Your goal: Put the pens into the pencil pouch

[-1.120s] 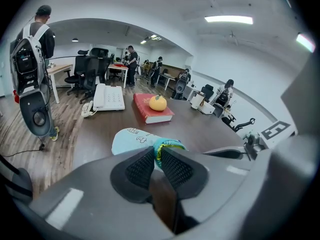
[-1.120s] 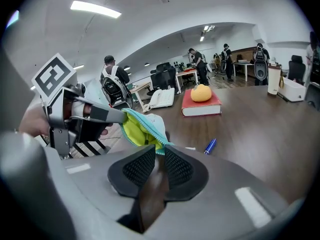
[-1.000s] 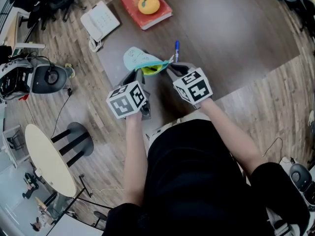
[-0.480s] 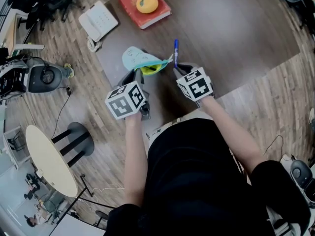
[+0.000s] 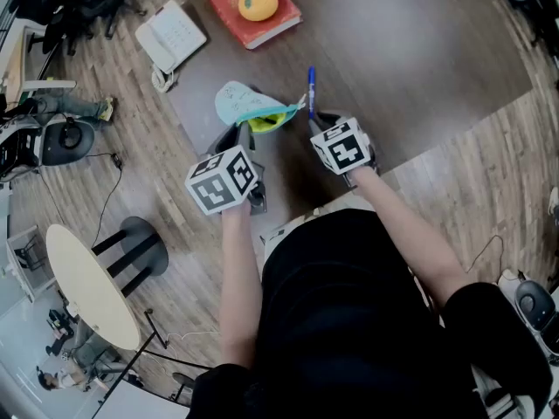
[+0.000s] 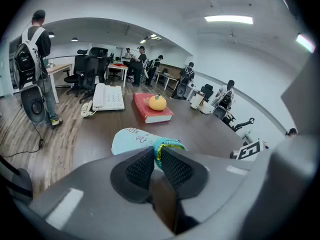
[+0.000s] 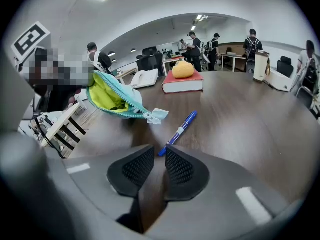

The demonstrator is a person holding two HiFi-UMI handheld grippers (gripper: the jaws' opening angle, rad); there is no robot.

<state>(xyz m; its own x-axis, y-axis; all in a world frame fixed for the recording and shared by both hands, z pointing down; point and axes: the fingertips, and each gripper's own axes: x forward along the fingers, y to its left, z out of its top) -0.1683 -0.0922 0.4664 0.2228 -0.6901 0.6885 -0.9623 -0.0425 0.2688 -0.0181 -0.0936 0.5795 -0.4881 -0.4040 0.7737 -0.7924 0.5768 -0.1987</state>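
One blue plastic pen (image 7: 179, 129) lies flat on the dark wooden table (image 5: 419, 59), its near tip just ahead of the right gripper (image 7: 159, 156) and its long axis pointing away; those empty jaws have just been opening. The left gripper (image 6: 156, 154) clamps the rim of the unzipped pale-blue fabric pouch (image 6: 131, 140), with no pen visible inside

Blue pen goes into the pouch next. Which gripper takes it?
Right. The right gripper has just been opening its jaws, nothing between them, and the blue pen lies on the table just ahead. The left gripper is shut on the pencil pouch at its zipper edge, holding it open.
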